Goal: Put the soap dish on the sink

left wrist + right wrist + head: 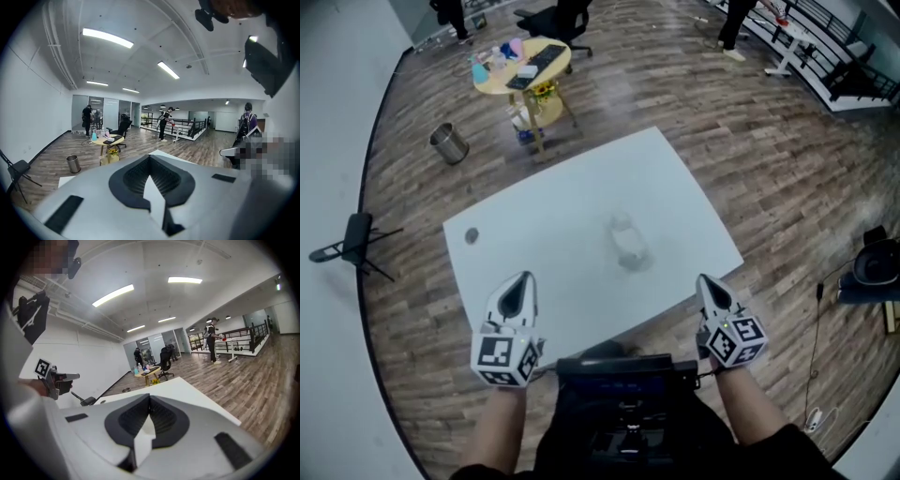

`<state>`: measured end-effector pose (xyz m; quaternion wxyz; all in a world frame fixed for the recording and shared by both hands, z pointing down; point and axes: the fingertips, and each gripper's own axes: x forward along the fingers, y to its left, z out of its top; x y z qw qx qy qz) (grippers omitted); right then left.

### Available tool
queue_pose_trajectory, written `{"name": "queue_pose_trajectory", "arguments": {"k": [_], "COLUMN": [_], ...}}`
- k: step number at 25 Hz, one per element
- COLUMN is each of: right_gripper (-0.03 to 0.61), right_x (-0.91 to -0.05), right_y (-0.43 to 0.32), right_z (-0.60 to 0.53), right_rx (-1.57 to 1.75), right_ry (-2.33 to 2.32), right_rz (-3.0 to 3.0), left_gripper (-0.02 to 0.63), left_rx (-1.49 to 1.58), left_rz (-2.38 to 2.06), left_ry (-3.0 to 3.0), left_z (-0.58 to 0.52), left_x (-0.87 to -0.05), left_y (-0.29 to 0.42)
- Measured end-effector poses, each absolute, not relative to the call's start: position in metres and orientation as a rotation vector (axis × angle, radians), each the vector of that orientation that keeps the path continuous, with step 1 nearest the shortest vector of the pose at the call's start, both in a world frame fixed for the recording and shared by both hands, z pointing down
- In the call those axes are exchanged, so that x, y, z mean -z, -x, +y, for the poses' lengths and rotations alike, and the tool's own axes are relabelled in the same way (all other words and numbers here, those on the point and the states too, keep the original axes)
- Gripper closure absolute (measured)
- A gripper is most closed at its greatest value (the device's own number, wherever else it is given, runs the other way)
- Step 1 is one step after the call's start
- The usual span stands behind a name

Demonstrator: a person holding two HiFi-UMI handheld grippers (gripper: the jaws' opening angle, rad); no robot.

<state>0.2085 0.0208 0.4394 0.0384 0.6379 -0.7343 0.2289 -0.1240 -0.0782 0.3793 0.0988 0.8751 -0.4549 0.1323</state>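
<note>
A clear, glassy thing (628, 246), possibly the soap dish, lies near the middle of the white table (553, 216). A small dark round thing (471, 235) sits near the table's left edge. No sink shows in any view. My left gripper (523, 278) hovers over the table's near left edge, its jaws closed to a point with nothing between them. My right gripper (706, 279) is at the near right edge, also shut and empty. In both gripper views the jaws (150, 158) (150, 397) meet, aimed across the table. The left gripper's marker cube (43, 367) shows in the right gripper view.
Beyond the table stand a round yellow table (523, 64) with clutter, a metal bin (449, 142) and an office chair (560, 19). A dark folding chair (354, 240) is at the left, dark equipment (874, 269) at the right. People stand far back by railings (164, 123).
</note>
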Motion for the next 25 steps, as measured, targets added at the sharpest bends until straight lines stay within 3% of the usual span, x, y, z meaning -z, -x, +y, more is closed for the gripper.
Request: {"name": "queue_pose_trajectory", "arguments": {"k": [25], "right_gripper": [0.572], "right_x": [-0.436], "right_y": [-0.179], "right_z": [-0.096], "right_rx": [-0.536], "right_ry": [-1.788], "right_rz": [-2.296], "left_gripper": [0.624], "left_rx": [-0.366], "left_rz": [-1.363], "left_ry": [-2.454], "left_z": [-0.144], "left_x": [-0.412], "left_y": [0.143]}}
